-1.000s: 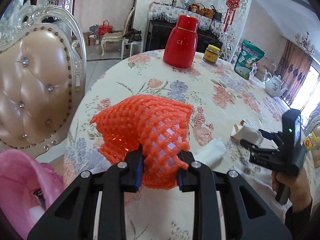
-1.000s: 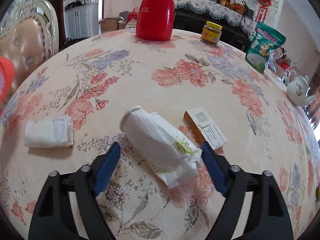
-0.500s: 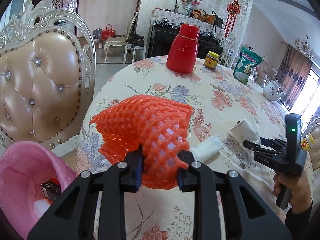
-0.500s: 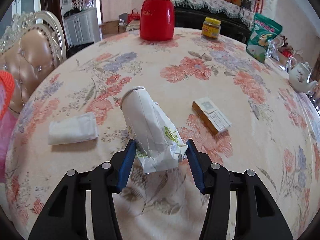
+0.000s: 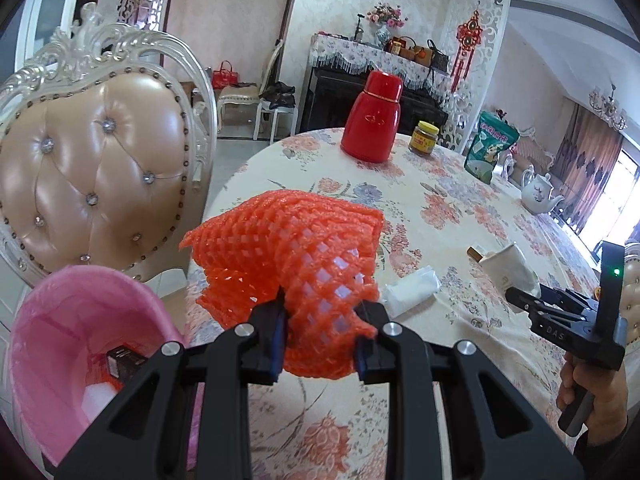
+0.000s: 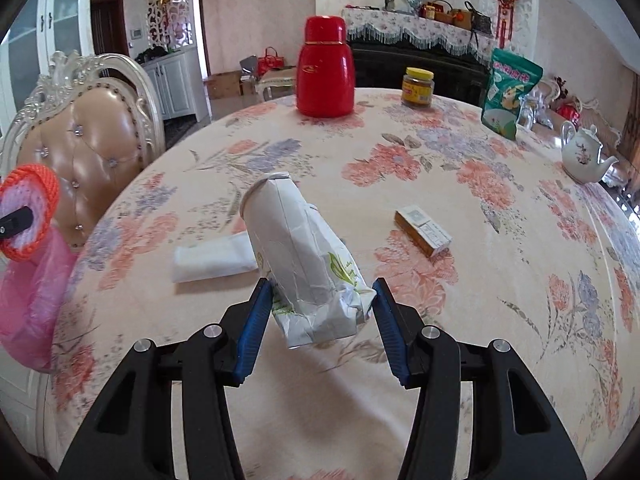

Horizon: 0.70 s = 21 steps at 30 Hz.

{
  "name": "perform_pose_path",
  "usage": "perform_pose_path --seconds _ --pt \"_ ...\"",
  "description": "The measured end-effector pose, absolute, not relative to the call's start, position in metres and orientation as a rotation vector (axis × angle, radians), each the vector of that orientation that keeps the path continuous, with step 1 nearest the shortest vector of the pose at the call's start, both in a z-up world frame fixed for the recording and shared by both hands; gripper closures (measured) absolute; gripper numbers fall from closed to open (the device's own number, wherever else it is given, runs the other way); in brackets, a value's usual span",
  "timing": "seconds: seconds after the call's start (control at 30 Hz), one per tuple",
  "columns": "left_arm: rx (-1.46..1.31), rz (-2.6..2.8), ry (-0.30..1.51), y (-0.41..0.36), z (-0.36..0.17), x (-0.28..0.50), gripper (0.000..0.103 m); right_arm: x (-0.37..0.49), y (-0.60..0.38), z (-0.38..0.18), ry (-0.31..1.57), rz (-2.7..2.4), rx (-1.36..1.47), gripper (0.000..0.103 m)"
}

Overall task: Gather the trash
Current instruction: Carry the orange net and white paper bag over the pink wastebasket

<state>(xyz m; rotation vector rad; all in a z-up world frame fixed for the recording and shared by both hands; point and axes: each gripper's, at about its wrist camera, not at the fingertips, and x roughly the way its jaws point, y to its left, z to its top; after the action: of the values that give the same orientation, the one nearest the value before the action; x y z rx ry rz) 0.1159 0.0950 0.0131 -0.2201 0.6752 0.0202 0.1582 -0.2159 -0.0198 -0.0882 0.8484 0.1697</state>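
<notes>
Pale damask-patterned wallpaper point(image 5: 256, 20) covers the walls of a bright dining room. A cream carved chair with a tufted tan leather back point(image 5: 96, 168) stands at a round table under a floral cloth point(image 6: 400, 184). Behind, a dark sideboard draped with a fringed floral runner point(image 5: 360, 56) lines the wall, and brown curtains point(image 5: 588, 168) frame a sunlit window point(image 5: 624, 200).

Left gripper point(image 5: 320, 334): I have it clamped on the orange foam net point(image 5: 292, 256), held above the table point(image 5: 440, 216) edge.
Pink-lined bin point(image 5: 60, 344): I see it low left, beside the chair point(image 5: 92, 168).
Right gripper point(image 5: 520, 296): I see crumpled white paper point(image 5: 508, 268) in it.
Folded tissue point(image 5: 412, 290): lying on the cloth.
</notes>
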Motion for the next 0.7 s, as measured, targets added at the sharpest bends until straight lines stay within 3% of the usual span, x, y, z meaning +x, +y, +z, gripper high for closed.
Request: perform_pose_path --seconds 0.7 --pt "-0.215 0.143 0.628 0.151 0.025 0.044 0.077 0.115 -0.127 0.009 0.785 0.308 -0.123 0.053"
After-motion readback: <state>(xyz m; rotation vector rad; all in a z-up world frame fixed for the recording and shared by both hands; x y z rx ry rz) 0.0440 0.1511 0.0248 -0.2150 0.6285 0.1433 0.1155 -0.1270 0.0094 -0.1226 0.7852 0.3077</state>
